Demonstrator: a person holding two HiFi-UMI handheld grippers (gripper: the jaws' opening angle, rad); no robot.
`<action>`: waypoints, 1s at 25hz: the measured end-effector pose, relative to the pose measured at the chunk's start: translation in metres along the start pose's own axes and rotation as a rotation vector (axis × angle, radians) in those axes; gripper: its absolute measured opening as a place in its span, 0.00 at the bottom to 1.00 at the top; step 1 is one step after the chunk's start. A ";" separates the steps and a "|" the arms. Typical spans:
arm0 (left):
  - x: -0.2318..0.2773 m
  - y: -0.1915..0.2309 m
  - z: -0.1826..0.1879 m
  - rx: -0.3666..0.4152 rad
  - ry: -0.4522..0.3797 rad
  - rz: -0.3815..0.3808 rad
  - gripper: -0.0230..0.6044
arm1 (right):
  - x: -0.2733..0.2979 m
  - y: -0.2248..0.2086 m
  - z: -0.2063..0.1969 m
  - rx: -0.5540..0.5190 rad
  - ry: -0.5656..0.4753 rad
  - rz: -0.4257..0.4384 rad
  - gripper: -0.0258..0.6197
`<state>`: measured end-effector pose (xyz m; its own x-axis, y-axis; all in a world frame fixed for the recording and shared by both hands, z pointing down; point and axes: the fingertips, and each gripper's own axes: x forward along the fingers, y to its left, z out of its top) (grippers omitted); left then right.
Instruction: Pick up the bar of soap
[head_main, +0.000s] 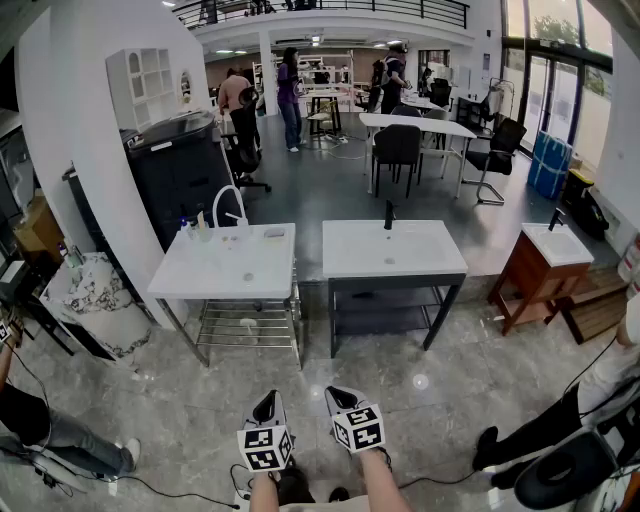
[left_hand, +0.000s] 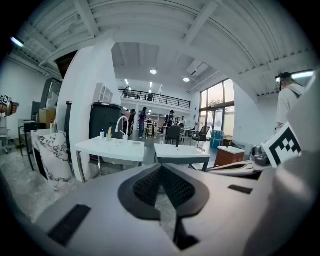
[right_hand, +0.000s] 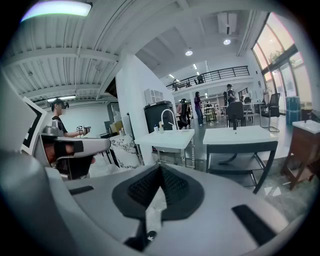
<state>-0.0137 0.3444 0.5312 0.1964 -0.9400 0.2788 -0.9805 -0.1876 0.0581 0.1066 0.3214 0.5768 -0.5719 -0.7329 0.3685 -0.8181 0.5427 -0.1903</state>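
Both grippers hang low in front of me over the grey floor, well short of the sinks. My left gripper (head_main: 267, 400) (left_hand: 161, 168) is shut, its pads meeting with nothing between them. Beside it my right gripper (head_main: 339, 394) (right_hand: 160, 168) is shut and empty too. A white sink stand (head_main: 200, 275) with an arched white faucet (head_main: 228, 200) stands ahead to the left. On its back right corner lies a small pale flat thing (head_main: 273, 232) (left_hand: 136, 143) that may be the bar of soap; it is too small to tell.
A second white sink (head_main: 430, 262) with a black faucet stands in the middle, and a wooden sink cabinet (head_main: 530, 285) stands to the right. A marble-patterned bin (head_main: 95, 300) and a black cabinet (head_main: 180, 170) are at the left. People stand at both sides and far back. Cables lie on the floor.
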 end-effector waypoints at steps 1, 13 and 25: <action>0.000 0.001 0.000 -0.002 -0.001 -0.005 0.05 | 0.001 0.001 0.000 0.000 -0.002 0.001 0.04; 0.008 0.040 0.018 -0.031 0.001 0.030 0.05 | 0.026 0.001 0.015 0.063 -0.004 -0.015 0.05; 0.070 0.080 0.050 -0.073 -0.018 0.007 0.05 | 0.079 -0.028 0.045 0.113 0.019 -0.048 0.05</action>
<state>-0.0782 0.2491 0.5073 0.1885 -0.9465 0.2620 -0.9790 -0.1599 0.1264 0.0821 0.2299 0.5702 -0.5313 -0.7487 0.3964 -0.8468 0.4565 -0.2729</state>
